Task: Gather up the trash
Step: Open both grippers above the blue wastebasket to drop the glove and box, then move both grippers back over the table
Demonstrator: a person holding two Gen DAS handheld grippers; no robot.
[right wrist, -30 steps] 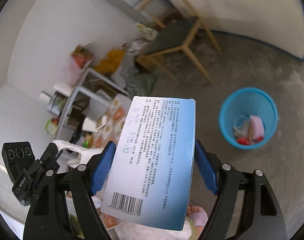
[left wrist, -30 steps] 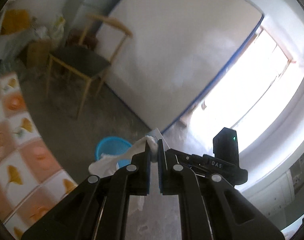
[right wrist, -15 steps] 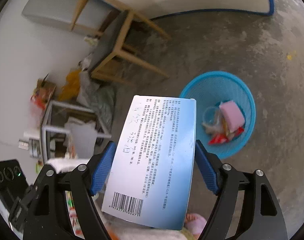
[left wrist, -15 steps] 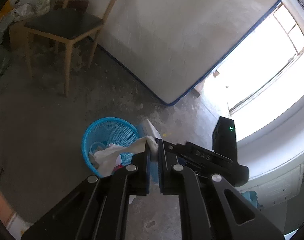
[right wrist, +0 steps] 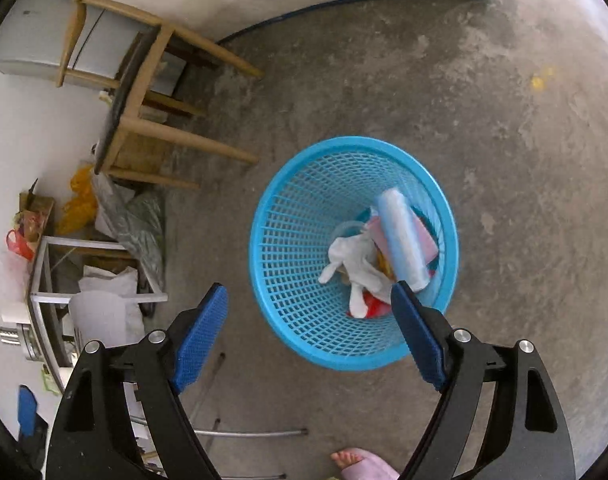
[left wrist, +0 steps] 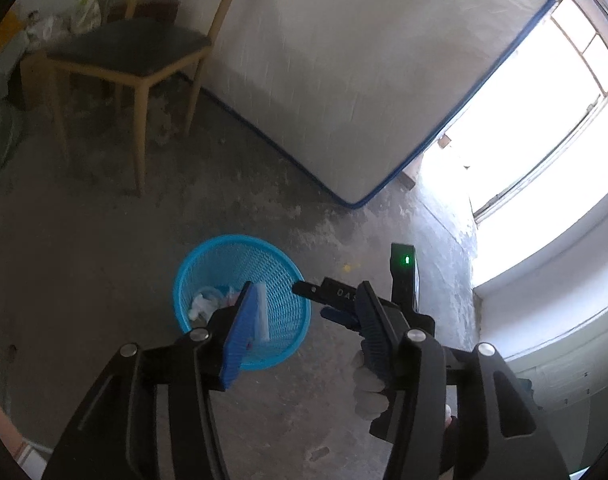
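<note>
A blue mesh basket [right wrist: 299, 280] stands on the concrete floor, right under both grippers. In it lie a crumpled white tissue [right wrist: 354, 260], a pale blue box [right wrist: 400, 236], blurred, and older pink and red scraps. My right gripper [right wrist: 308, 290] hangs over the basket's near rim; its jaws are opening and nothing is between them. My left gripper [left wrist: 308, 292] is also opening and empty above the basket [left wrist: 227, 260]. The box's edge [left wrist: 260, 312] shows beside its left finger. The right gripper [left wrist: 320, 302] reaches in from the right, held by a gloved hand [left wrist: 368, 392].
A wooden chair [right wrist: 143, 92] stands behind the basket. A white mattress [left wrist: 344, 80] leans on the wall. A metal rack [right wrist: 43, 280] with bags and clutter is at the left. A person's foot [right wrist: 356, 466] is near the basket. A bright window [left wrist: 544, 120] is at the right.
The left jaws have parted and the white tissue has dropped into the basket. The right gripper has sunk toward the basket and let go of the box, which now lies inside.
</note>
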